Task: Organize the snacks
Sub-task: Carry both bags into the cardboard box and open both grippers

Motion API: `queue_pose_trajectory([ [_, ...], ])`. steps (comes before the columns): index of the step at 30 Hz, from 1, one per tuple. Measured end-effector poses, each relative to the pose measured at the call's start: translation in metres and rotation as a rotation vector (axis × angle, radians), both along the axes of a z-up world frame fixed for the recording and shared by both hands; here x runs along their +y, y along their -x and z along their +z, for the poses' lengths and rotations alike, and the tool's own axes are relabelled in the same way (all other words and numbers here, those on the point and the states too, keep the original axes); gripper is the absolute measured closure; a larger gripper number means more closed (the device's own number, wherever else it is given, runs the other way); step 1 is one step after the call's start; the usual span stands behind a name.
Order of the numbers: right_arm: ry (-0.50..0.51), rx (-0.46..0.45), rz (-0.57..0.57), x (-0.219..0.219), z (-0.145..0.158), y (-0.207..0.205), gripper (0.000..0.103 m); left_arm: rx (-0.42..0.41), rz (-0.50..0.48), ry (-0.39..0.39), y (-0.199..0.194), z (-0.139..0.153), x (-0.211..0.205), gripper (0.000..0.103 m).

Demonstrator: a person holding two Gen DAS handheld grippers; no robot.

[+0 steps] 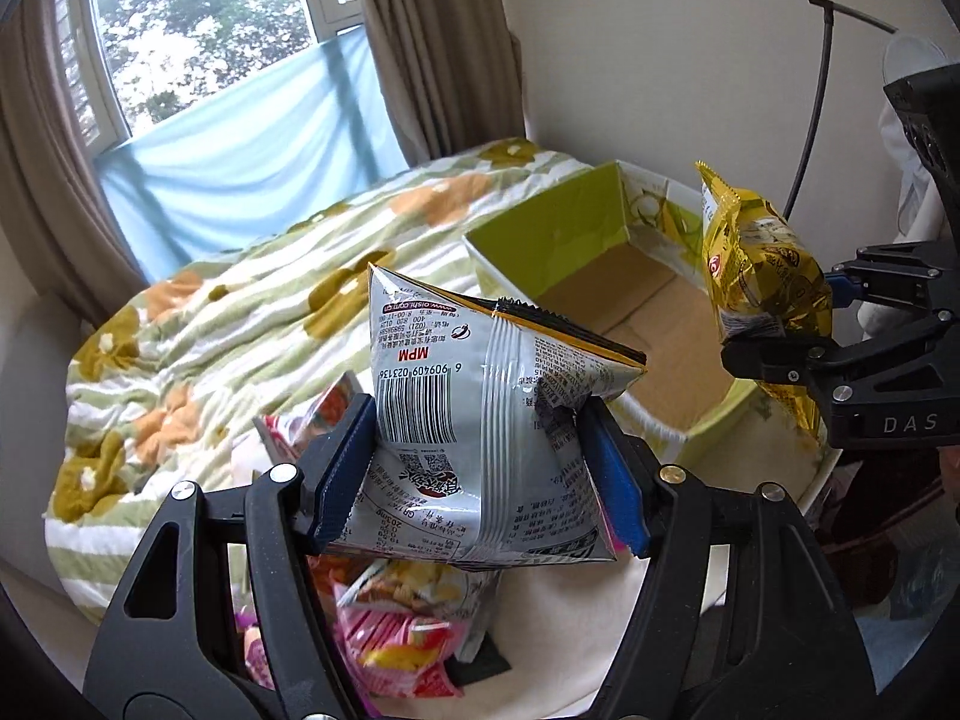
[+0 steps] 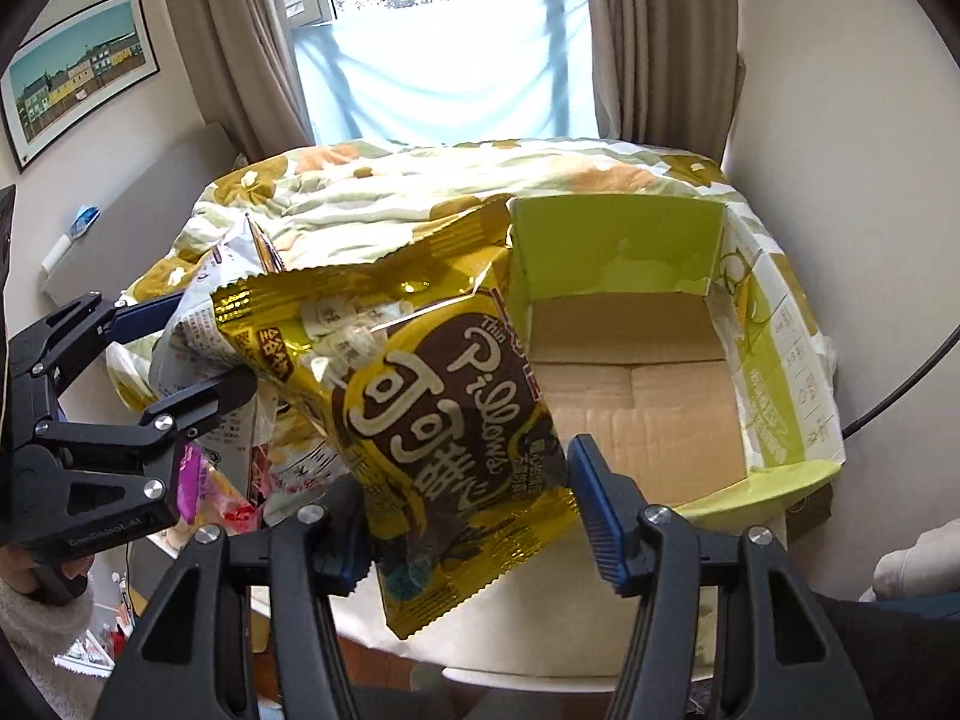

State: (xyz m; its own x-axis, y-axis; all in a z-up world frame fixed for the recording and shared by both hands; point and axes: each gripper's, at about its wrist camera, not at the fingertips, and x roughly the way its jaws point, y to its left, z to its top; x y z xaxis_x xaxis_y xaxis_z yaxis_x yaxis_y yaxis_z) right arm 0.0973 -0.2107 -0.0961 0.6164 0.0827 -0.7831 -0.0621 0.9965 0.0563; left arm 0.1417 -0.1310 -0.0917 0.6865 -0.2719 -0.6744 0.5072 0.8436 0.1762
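My left gripper [image 1: 480, 474] is shut on a silver-grey snack bag [image 1: 456, 372] with a barcode, held in the air. To its right, my right gripper [image 1: 786, 324] clamps a gold snack bag [image 1: 756, 264], also lifted. In the right wrist view that gold "Pillows" bag [image 2: 420, 396] hangs tilted in my right gripper [image 2: 474, 540]. At the left there, my left gripper [image 2: 180, 354] holds the silver bag [image 2: 186, 336]. An open green cardboard box [image 1: 600, 228] stands just beyond both bags, and its brown floor [image 2: 630, 390] is bare.
A pile of loose snack packets [image 1: 408, 642] lies on the white table [image 1: 570, 648] below my left gripper. A floral quilt [image 1: 240, 312] covers the surface behind the box. A black cable [image 1: 816, 90] runs down the right wall. A person's sleeve [image 2: 42, 618] shows at lower left.
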Motion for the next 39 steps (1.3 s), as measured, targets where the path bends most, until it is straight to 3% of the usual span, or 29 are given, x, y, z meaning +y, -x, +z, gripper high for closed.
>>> queue_pose_trajectory([
  [9,-0.061,0.008,-0.052,-0.09,0.015,-0.067,0.049,0.044,0.05,0.061,-0.093,0.007,-0.095,0.038],
  [14,-0.08,0.034,-0.065,-0.133,0.015,-0.103,0.049,0.151,0.091,0.081,-0.154,-0.018,-0.15,0.038],
  [20,-0.096,0.097,-0.021,-0.16,-0.002,-0.136,0.049,0.258,0.143,0.04,-0.201,-0.061,-0.189,0.037],
  [22,-0.099,0.11,-0.009,-0.166,-0.007,-0.144,0.049,0.274,0.155,0.031,-0.206,-0.072,-0.2,0.035],
  [27,-0.129,0.144,-0.024,-0.178,-0.018,-0.155,0.049,0.275,0.175,0.017,-0.213,-0.082,-0.208,0.006],
  [34,-0.123,0.173,-0.059,-0.187,-0.027,-0.159,0.049,0.272,0.19,-0.002,-0.197,-0.075,-0.182,0.005],
  [39,-0.097,0.169,-0.038,-0.176,-0.023,-0.169,0.049,0.279,0.219,0.027,-0.178,-0.064,-0.158,0.005],
])
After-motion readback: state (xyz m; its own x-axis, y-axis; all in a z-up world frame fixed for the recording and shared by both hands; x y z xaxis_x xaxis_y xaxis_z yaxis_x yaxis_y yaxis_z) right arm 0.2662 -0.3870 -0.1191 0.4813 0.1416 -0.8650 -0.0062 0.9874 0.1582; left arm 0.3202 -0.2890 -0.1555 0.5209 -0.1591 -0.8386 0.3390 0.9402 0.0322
